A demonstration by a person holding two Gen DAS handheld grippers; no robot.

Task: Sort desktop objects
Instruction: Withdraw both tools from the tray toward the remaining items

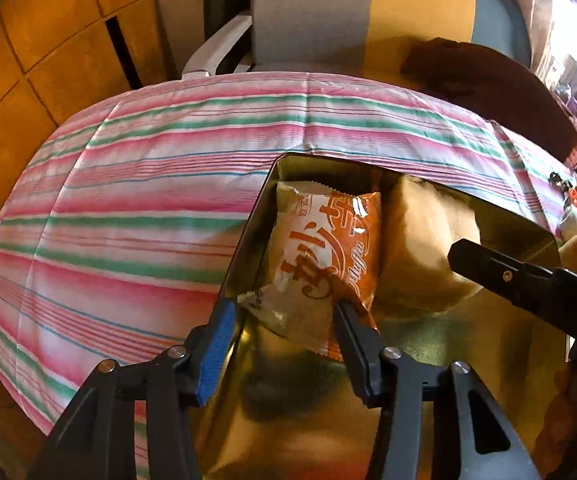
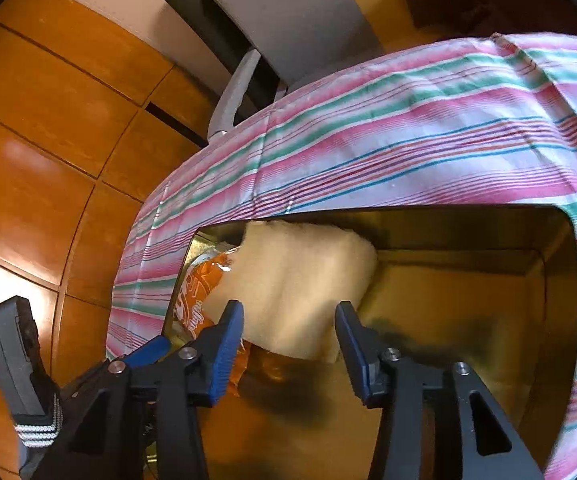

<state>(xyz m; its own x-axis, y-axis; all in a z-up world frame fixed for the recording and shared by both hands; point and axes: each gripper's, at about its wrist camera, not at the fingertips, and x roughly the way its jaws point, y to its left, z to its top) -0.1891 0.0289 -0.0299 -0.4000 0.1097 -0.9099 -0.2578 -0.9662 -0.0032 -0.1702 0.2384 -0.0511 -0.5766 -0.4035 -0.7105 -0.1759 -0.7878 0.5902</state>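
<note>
Left gripper (image 1: 284, 320) pitched steeply down over the gold tin (image 1: 428, 360), jaws part open and straddling the near end of the orange snack packet (image 1: 328, 256); left pad sits out at the tin's left wall, right finger touches the packet's near right corner, so no pinch that I can see. Packet lies flat at the tin's left side, long axis running near-to-far, straight ahead of this gripper. Right gripper (image 2: 290, 322) tilts down less steeply, jaws part open around the near edge of the pale yellow pack (image 2: 300, 284); can't tell whether pads press on it. That pack lies just right of the orange one, touching it, on the same axis. Each hand is nearest its own pack. Tin stands on the striped cloth (image 1: 128, 184).
</note>
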